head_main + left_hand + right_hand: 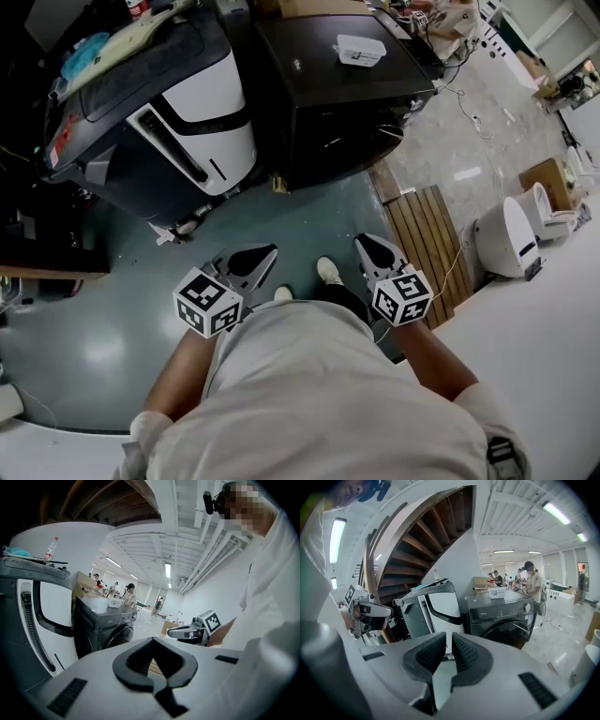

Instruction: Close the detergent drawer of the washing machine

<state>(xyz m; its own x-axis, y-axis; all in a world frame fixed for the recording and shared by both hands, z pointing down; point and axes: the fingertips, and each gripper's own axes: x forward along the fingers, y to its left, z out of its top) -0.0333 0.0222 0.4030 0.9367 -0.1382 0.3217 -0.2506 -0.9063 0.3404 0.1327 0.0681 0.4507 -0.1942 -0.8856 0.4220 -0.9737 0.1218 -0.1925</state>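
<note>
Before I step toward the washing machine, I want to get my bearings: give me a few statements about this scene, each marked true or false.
1. A white container sits on top of the black washing machine. True.
2. The right hand-held gripper is touching the black washing machine. False: it is held low in front of the person, well apart from the machine.
3. The left hand-held gripper is clamped on an object. False: there is nothing between its jaws.
4. Wooden slats lie on the person's right side. True.
</note>
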